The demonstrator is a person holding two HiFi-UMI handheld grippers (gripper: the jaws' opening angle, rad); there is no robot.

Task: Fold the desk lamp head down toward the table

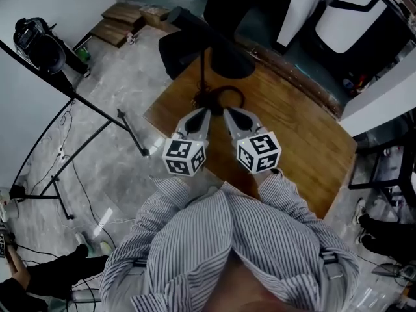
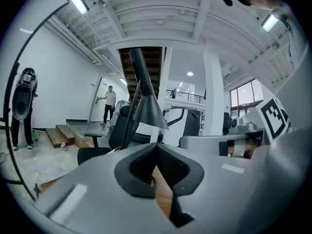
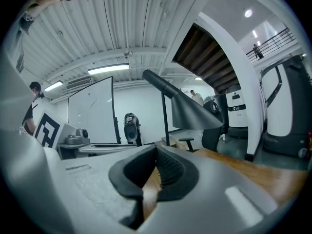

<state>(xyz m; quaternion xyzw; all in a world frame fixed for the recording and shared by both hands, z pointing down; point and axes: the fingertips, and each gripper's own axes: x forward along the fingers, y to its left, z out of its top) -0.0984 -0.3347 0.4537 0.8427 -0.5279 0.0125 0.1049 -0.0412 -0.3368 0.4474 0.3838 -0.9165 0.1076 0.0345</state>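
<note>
You have not begun the fold: the desk lamp head point(image 1: 225, 57) stands raised over the surface point(image 1: 296, 132), and your left hand-held gripper point(image 1: 202, 113) and right hand-held gripper point(image 1: 229, 112) are both pressed together, empty, just beside its base point(image 1: 220, 99).

Lamp point(image 1: 221, 52) on table point(image 1: 296, 132), behind L gripper point(image 1: 203, 112) & R gripper point(image 1: 229, 113).

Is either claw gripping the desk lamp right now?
No, the left claw and right claw are both shut with nothing between them, and the desk lamp stands ahead of them.
</note>
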